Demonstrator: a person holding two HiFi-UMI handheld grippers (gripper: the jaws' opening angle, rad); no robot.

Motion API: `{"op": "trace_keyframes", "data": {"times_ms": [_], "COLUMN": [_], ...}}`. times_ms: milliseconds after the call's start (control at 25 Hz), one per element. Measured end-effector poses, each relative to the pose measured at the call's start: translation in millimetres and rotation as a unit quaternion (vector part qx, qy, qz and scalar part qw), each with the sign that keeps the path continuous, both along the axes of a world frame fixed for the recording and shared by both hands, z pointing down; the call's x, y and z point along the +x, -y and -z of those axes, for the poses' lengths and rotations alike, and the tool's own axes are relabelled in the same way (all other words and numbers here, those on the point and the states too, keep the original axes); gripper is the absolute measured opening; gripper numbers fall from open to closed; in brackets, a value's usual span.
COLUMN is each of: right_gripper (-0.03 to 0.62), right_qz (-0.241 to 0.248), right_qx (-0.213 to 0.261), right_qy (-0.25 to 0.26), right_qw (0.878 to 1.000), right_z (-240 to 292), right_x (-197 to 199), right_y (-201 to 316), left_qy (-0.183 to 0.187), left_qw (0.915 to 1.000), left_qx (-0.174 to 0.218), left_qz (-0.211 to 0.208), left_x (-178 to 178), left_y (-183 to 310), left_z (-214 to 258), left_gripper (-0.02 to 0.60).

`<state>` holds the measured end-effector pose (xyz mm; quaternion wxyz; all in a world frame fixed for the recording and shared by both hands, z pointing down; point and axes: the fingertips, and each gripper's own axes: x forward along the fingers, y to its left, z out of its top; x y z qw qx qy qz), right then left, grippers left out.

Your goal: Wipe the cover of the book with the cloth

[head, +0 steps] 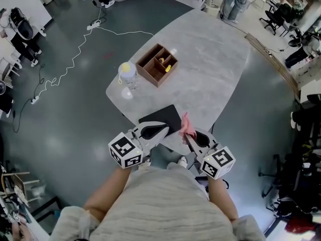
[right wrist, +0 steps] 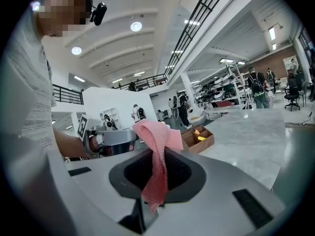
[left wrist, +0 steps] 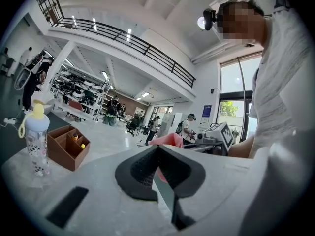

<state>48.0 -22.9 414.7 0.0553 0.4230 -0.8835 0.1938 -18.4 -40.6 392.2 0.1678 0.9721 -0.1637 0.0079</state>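
A black book (head: pixel 160 117) lies flat at the near edge of the grey table (head: pixel 210 69). In the head view my left gripper (head: pixel 164 128) reaches over the book's near left edge. Its jaws are shut (left wrist: pixel 158 154), and nothing shows between them in the left gripper view. My right gripper (head: pixel 190 135) hangs just right of the book, shut on a pink cloth (head: pixel 187 125). The cloth (right wrist: pixel 156 146) sticks up from between the right gripper (right wrist: pixel 153 157) jaws and hangs down over them. The same pink cloth (left wrist: pixel 168 140) shows beyond the left jaws.
A wooden box with compartments (head: pixel 157 64) holds small yellow items at mid table. A clear bottle with a yellow cap (head: pixel 127 75) stands left of it. A white cable (head: pixel 75 54) trails over the floor. People stand at the far end of the room (head: pixel 234 1).
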Motion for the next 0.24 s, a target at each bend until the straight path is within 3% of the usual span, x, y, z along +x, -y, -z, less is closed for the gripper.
{"op": "trace_keyframes", "data": {"times_ms": [240], "right_gripper": [0.046], "right_qz": [0.002], "right_qx": [-0.002], "right_qy": [0.0], "right_qw": [1.0], "right_z": [-2.7], "right_x": [-1.2], "right_y": [-1.6], "left_qy": [0.004], "left_qw": [1.0], "left_qx": [-0.004], "left_qz": [0.003], "left_x": [-0.4], "left_y": [-2.1], "left_z": [-4.2], "left_gripper": [0.015]}}
